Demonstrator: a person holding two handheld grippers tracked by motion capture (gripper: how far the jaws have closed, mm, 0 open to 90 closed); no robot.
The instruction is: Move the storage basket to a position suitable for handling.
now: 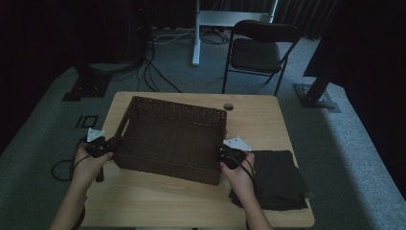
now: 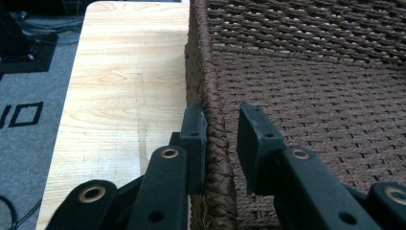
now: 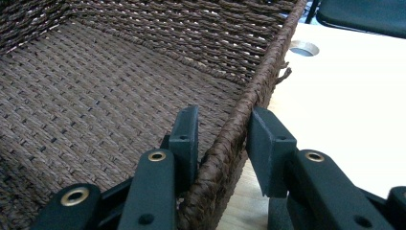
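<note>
Nearest the lens, black jaws rose from the bottom of each gripper view, each pair straddling a woven rim. Seen from the high view, left to right: left gripper (image 1: 107, 145) at the basket's (image 1: 172, 139) left short wall, near its handle slot; basket itself lying mid-table with its long axis running across, from one hand to the other; right gripper (image 1: 225, 154) at the right short wall; then folded dark cloth (image 1: 277, 177) just beside that hand, on the table (image 1: 191, 201). In the left gripper view, left gripper (image 2: 221, 139) stood spread, outer jaw touching the braided rim, inner jaw apart from it with a gap showing; not yet pinching. In the right gripper view, right gripper (image 3: 222, 139) likewise spread astride the rim, inner jaw close against the weave, outer jaw off it over bare wood. Basket interior looked empty. Judged so: each wall lay already between its own jaws, each hand equally near its end, so closing inward on both rims looked like the next call, then a level lift, lest one end tip.
</note>
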